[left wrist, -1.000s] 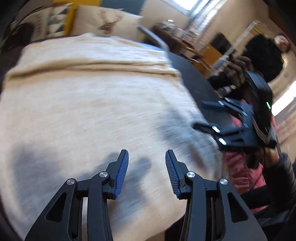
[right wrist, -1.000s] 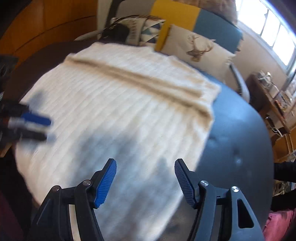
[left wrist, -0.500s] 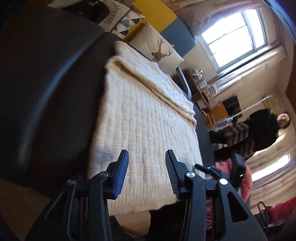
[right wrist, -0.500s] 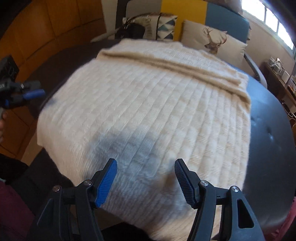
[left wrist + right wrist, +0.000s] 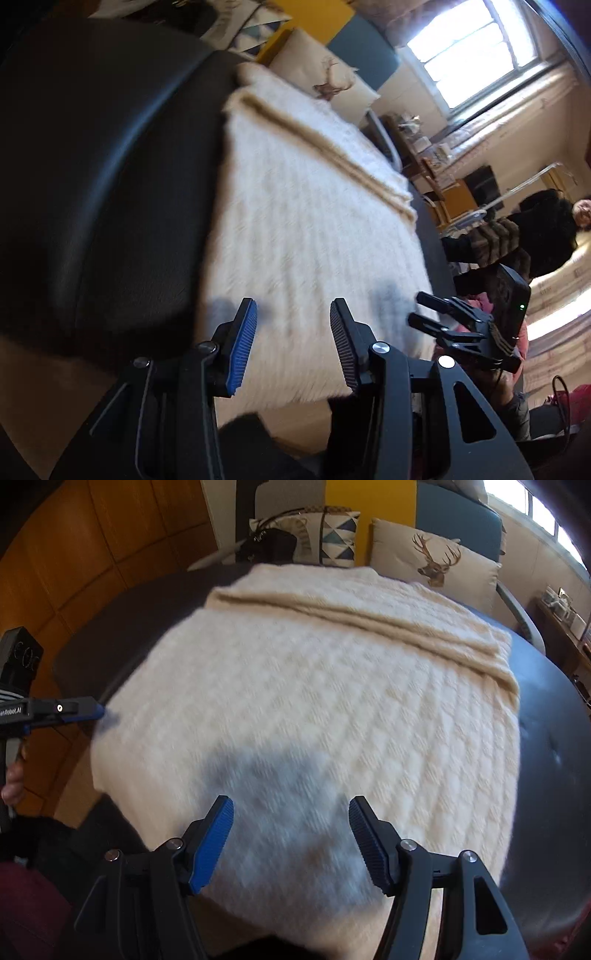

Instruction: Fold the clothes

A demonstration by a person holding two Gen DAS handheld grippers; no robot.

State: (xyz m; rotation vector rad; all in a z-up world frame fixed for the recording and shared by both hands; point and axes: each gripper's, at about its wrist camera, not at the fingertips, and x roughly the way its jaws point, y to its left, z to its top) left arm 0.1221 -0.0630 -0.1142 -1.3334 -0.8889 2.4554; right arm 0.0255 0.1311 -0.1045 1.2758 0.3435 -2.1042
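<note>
Since the frame a second earlier, the left gripper (image 5: 291,343) has swung from over the middle of the cream knitted garment (image 5: 314,236) to its near left corner, and the right gripper (image 5: 291,843) has drawn back toward the near hem.

Left wrist view: the garment lies flat on a dark round table (image 5: 110,177), with a folded band along its far edge. The left gripper's jaws stand apart with nothing between the pads; they hover above the garment's near edge, close to its left corner, not touching the cloth. To the right, the right gripper (image 5: 424,308) hangs over the garment's near right corner, its jaws parted. Beyond the table stand a deer-print cushion (image 5: 328,85) and a window (image 5: 476,55). A seated person (image 5: 535,236) in dark clothing is at the far right.

Right wrist view: the garment (image 5: 332,701) covers most of the table (image 5: 554,757). The right gripper's jaws are spread wide and empty above the near hem, casting a grey shadow on the knit. At the left edge, the left gripper (image 5: 96,710) points at the garment's left border; contact cannot be told. Behind are the deer cushion (image 5: 436,565) and a triangle-patterned cushion (image 5: 336,535).
</note>
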